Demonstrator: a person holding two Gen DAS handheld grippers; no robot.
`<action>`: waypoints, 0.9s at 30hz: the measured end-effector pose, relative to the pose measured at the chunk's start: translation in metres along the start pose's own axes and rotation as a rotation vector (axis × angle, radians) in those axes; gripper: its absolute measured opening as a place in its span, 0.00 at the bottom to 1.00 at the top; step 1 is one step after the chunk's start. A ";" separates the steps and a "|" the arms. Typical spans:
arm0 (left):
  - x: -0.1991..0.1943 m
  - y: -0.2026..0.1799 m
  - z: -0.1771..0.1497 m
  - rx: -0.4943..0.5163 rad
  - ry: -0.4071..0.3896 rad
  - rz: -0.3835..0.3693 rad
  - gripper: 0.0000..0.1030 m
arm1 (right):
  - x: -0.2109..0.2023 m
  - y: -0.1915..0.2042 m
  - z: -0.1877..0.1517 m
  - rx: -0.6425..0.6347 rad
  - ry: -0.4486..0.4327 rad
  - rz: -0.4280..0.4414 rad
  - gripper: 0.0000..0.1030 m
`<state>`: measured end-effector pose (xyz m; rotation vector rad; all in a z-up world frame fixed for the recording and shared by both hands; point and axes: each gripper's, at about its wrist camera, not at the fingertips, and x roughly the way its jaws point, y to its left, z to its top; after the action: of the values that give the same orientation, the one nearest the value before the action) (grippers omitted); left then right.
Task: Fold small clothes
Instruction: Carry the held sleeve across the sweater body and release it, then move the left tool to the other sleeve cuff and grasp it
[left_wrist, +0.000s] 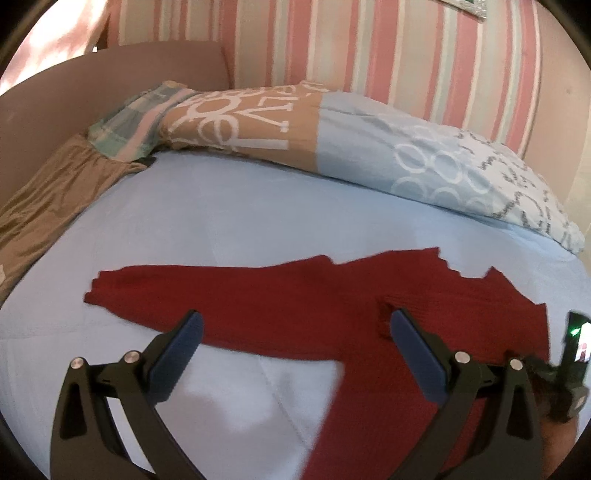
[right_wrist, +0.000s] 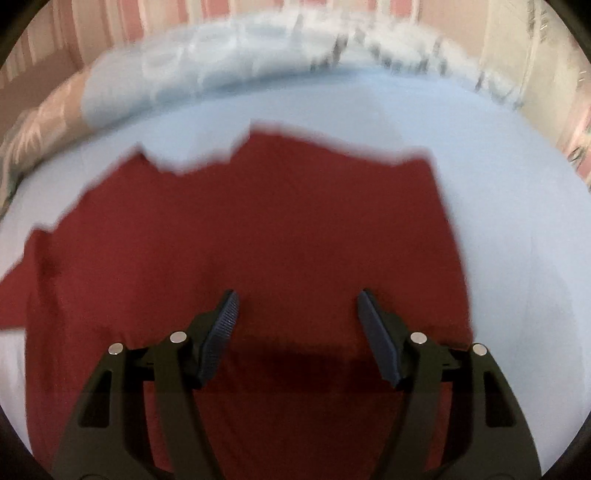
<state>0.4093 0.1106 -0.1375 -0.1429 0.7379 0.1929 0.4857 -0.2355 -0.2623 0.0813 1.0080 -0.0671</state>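
Two hand-held grippers (left_wrist: 295, 321) (right_wrist: 297, 299) gape over one red garment (left_wrist: 280, 295).

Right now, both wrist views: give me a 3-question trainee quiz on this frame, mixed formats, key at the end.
1. True or false: the left gripper is shut on the red garment.
2. Multiple choice: the red garment lies on (A) a wooden table, (B) the light blue bed sheet, (C) the patterned pillow.
3. Fill in: in the right wrist view, the right gripper has its jaws ____, above the garment.

Key:
1. False. Its jaws stand wide apart with nothing between the pads.
2. B.
3. Open.
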 end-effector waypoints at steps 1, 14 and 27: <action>-0.002 -0.004 -0.002 -0.004 0.004 -0.022 0.99 | -0.004 -0.001 -0.001 -0.008 0.002 -0.001 0.67; -0.106 -0.070 -0.003 0.159 -0.036 -0.086 0.99 | -0.155 -0.027 -0.019 0.025 -0.093 0.004 0.73; -0.212 -0.035 -0.001 0.217 -0.052 -0.100 0.99 | -0.292 0.008 -0.049 0.004 -0.171 -0.004 0.76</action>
<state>0.2636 0.0506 0.0079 0.0319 0.6935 0.0208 0.2897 -0.2173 -0.0406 0.0761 0.8376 -0.0784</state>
